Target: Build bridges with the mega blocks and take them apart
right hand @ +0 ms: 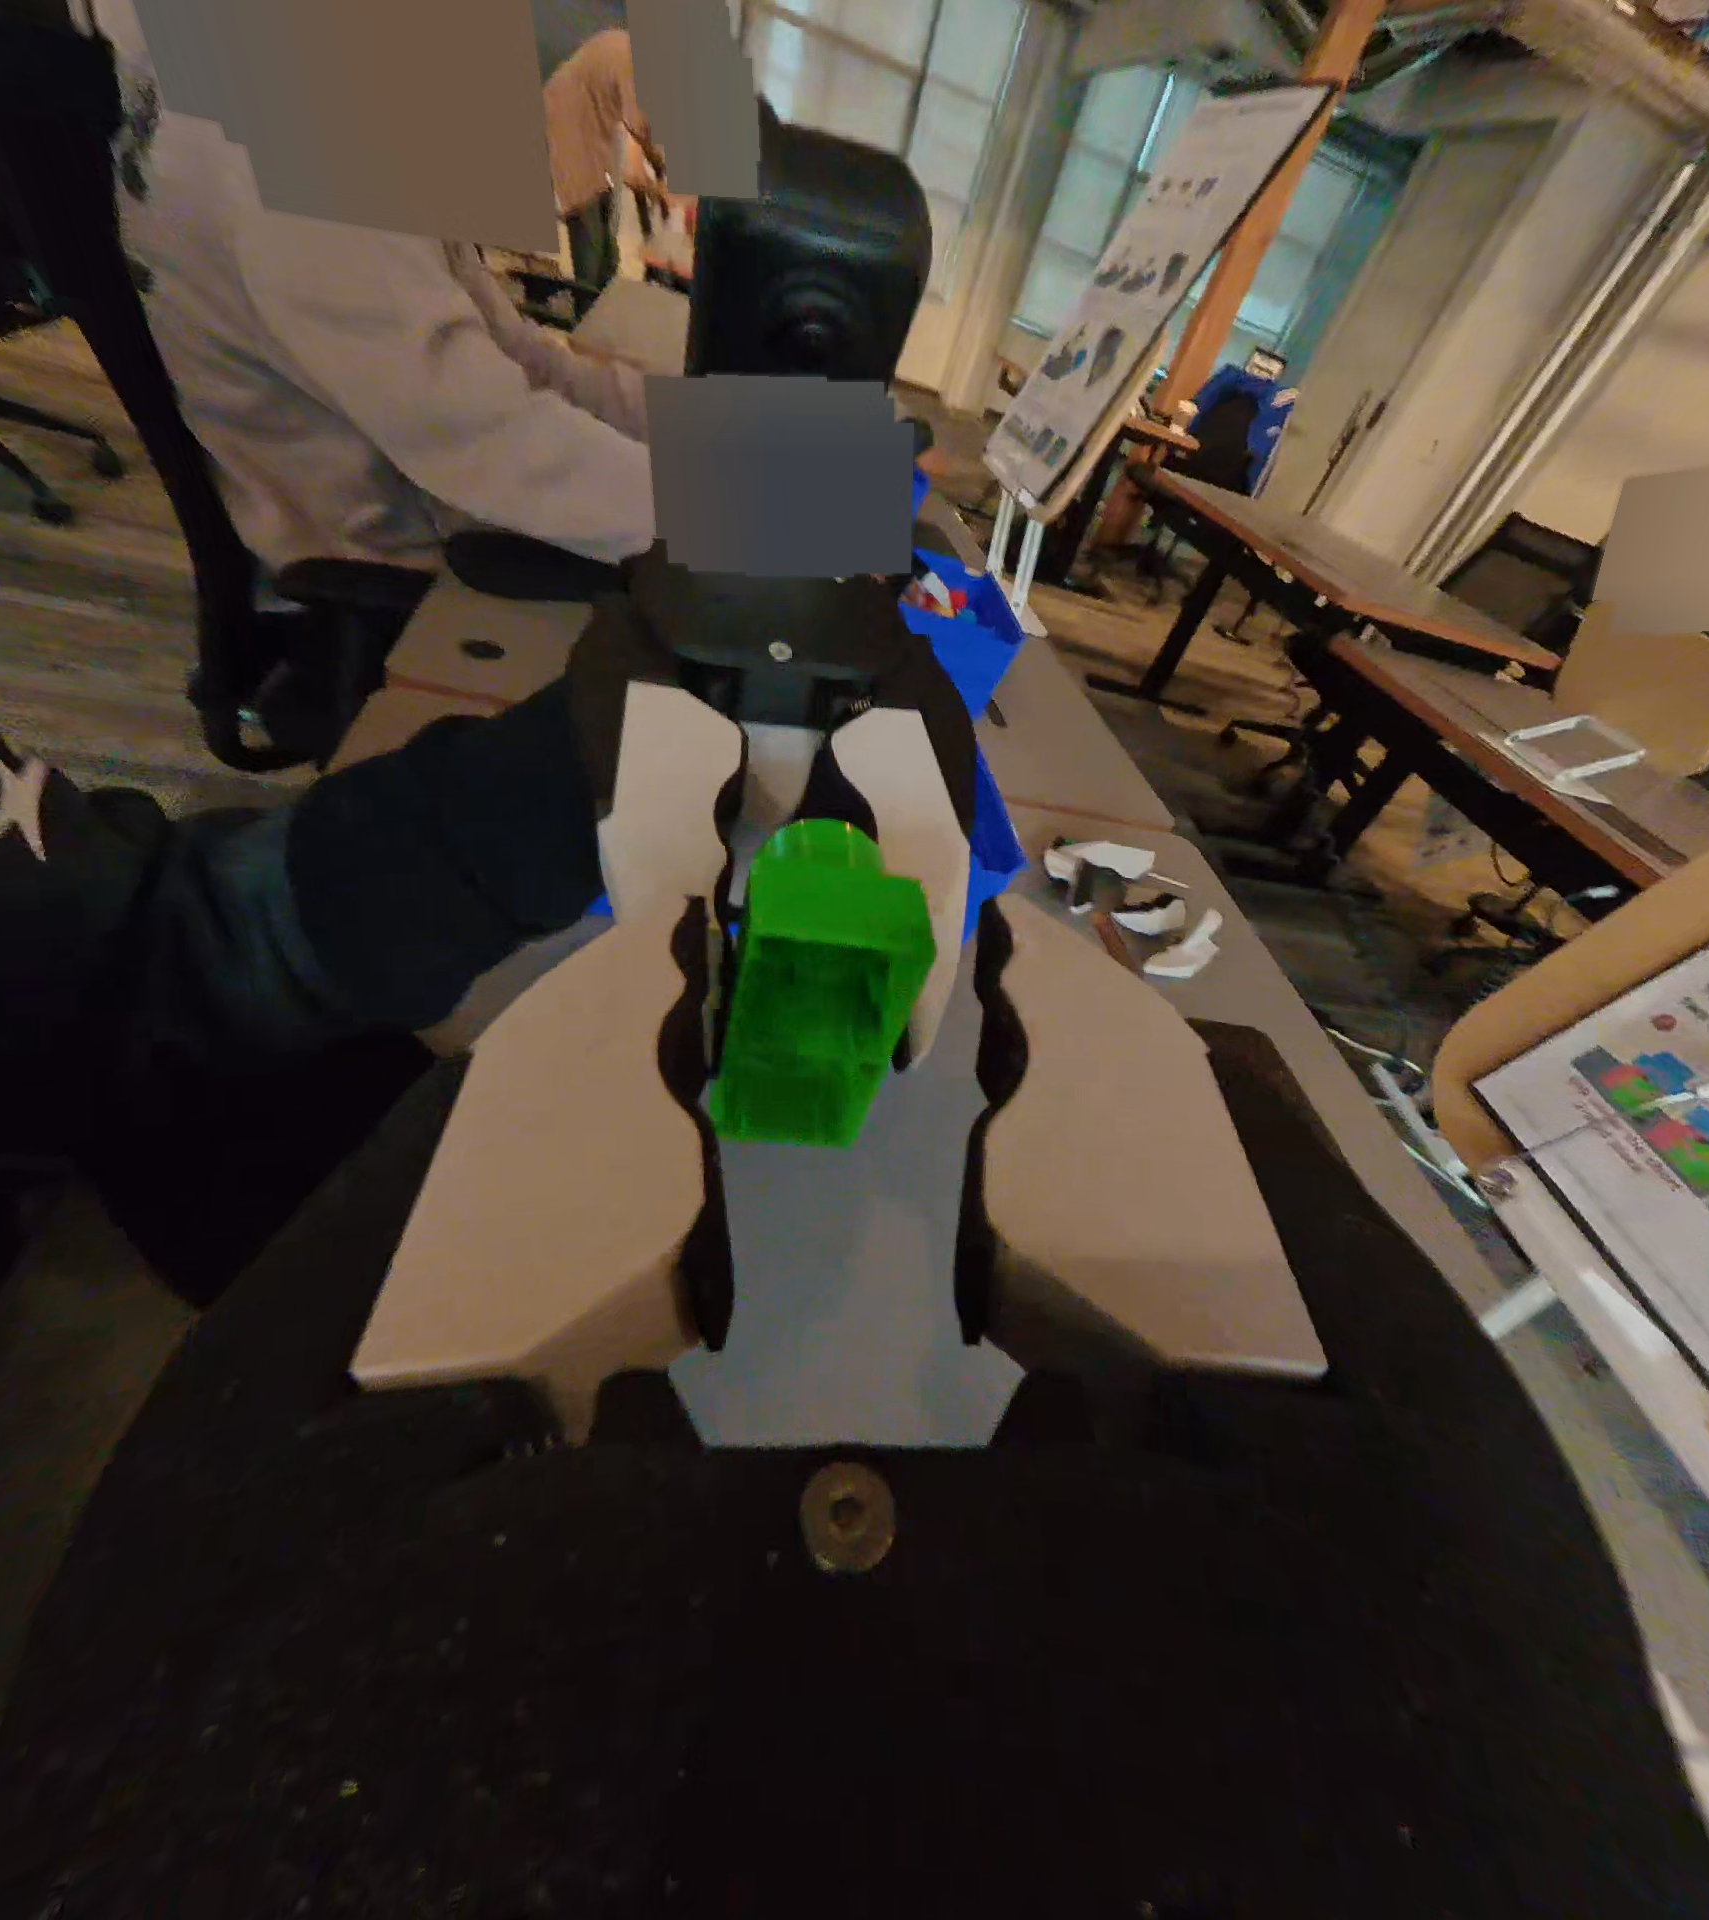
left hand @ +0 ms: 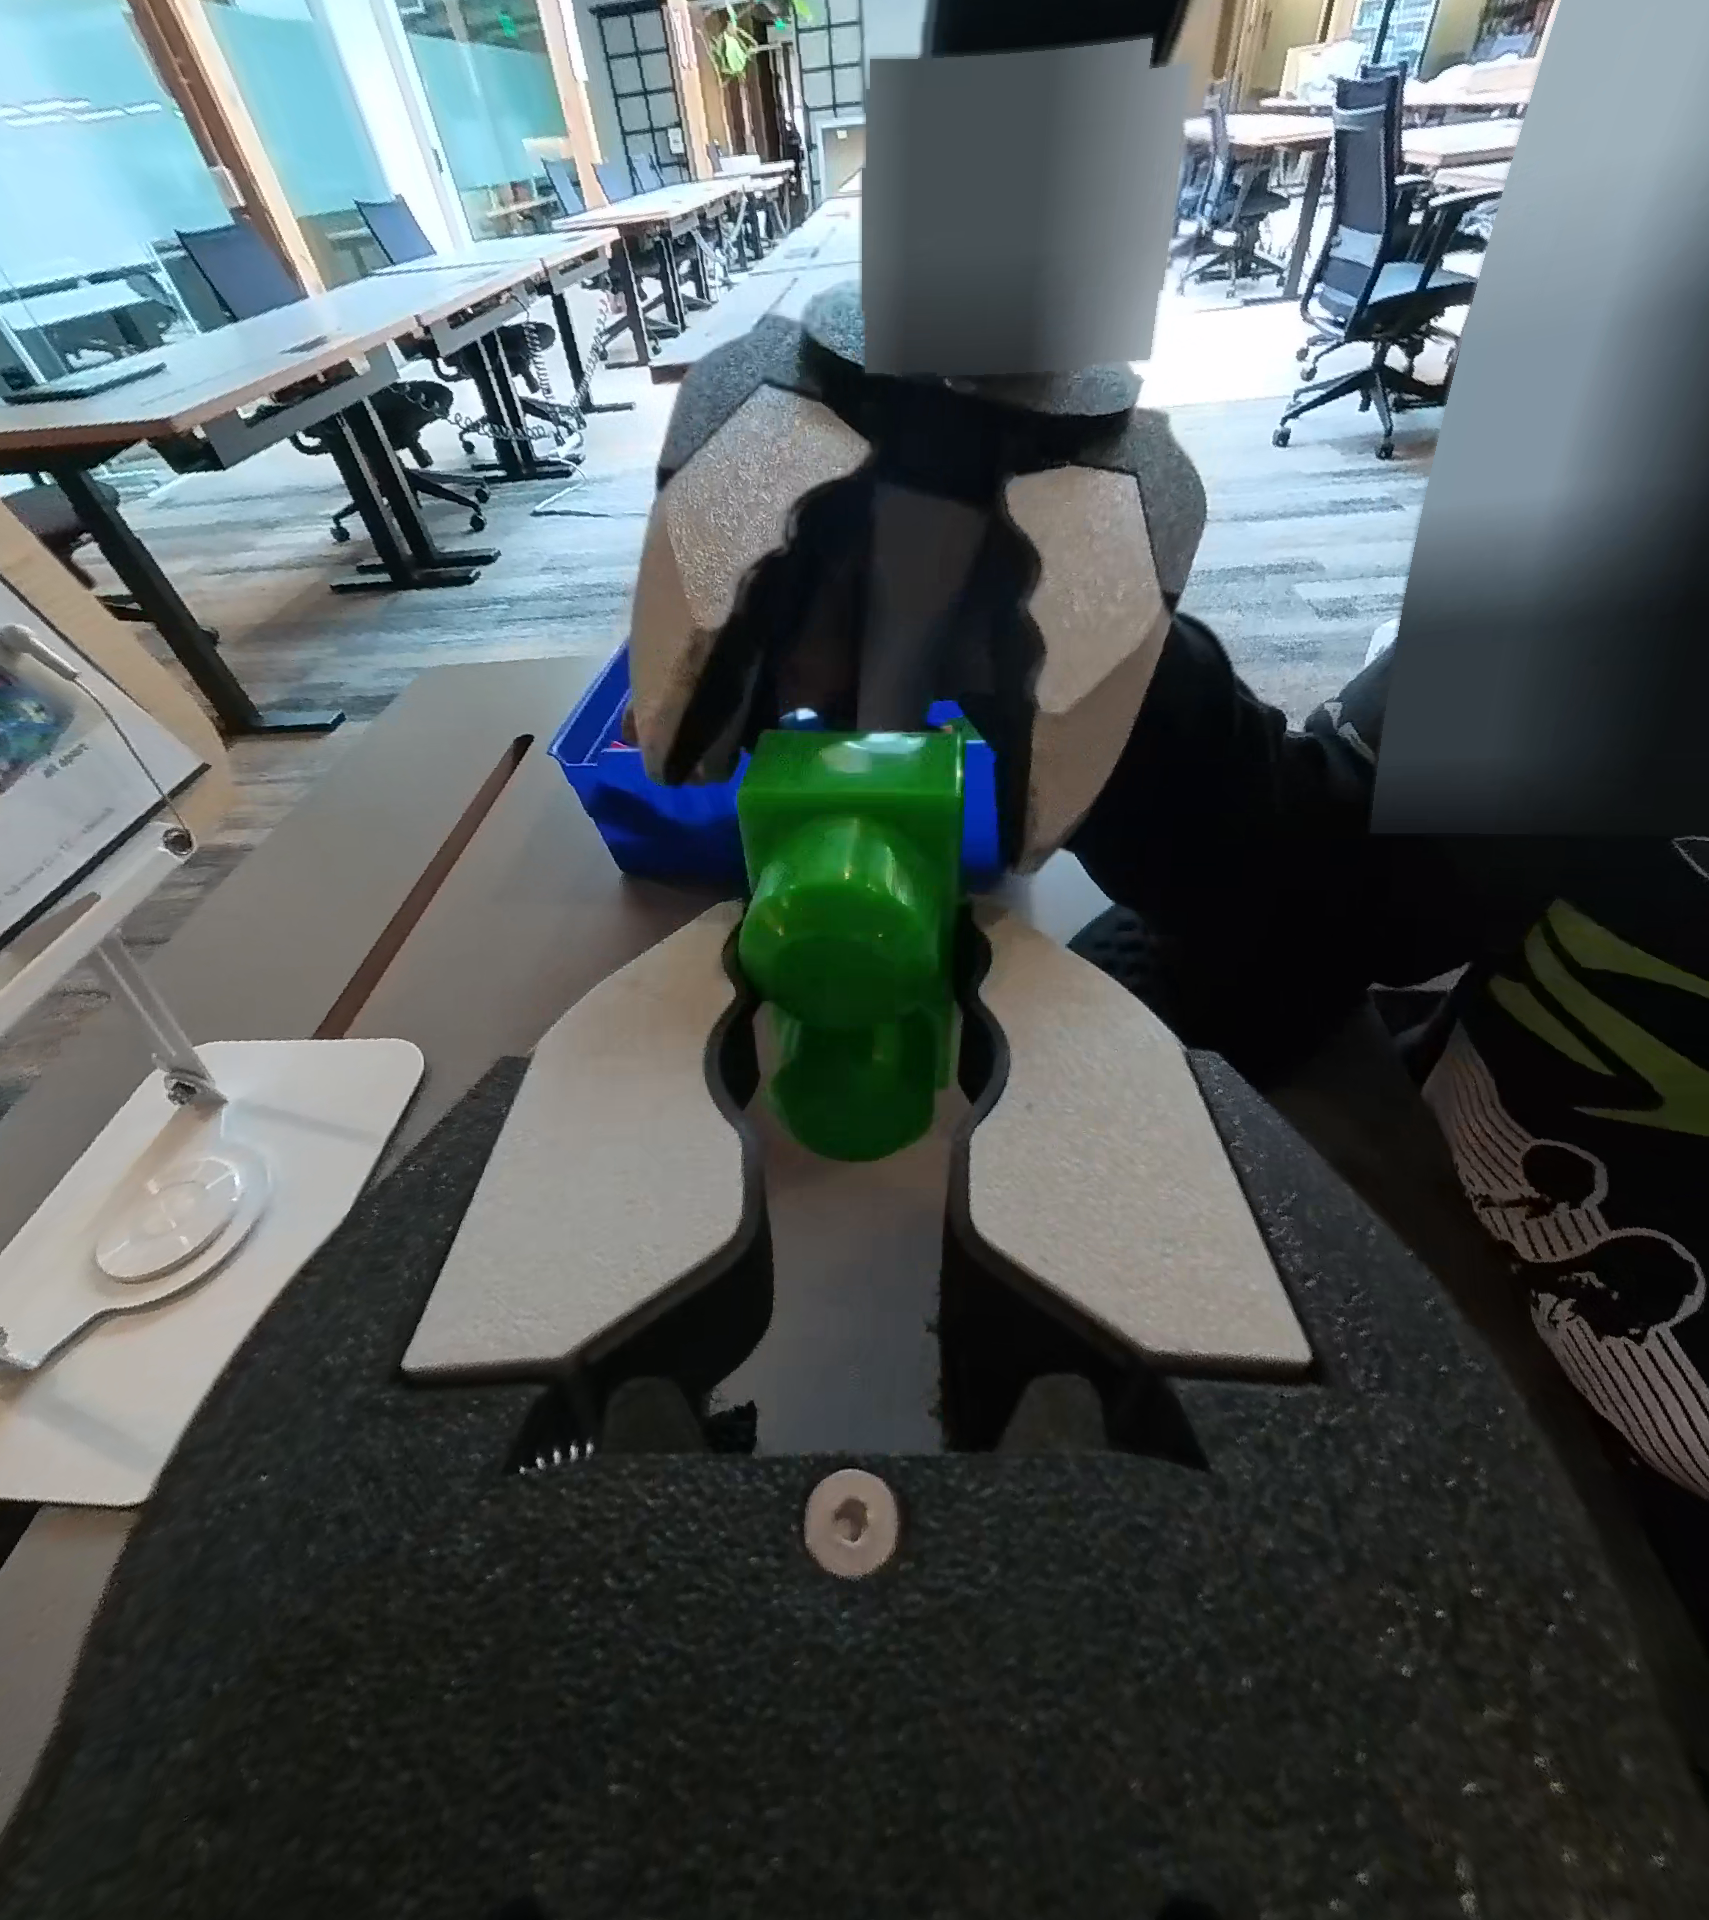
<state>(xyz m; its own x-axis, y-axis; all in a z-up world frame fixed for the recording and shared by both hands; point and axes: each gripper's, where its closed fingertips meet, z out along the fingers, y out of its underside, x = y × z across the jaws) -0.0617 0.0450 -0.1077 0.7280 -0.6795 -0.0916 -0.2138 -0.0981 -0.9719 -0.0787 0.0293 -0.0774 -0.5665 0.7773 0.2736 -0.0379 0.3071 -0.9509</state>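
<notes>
gripping a green mega block point(left hand: 850, 935) near the centre of the left wrist view, the left gripper point(left hand: 855, 971) has its jaws closed on the block's sides, and the two studs point back toward the camera. the right gripper point(left hand: 845, 748) faces it from just above centre, jaws spread wide around the block's far end, one tip just beside its upper corner; whether it touches is unclear. behind them, at mid frame, sits a blue bin point(left hand: 621, 800), its contents mostly hidden.

in the right wrist view the green mega block point(right hand: 819, 997) shows its hollow underside at the centre, between the right gripper point(right hand: 834, 997) fingers, which stand apart from it. a blue bin point(right hand: 975, 634) above centre holds small pieces, red and white among them, too small to make out.
</notes>
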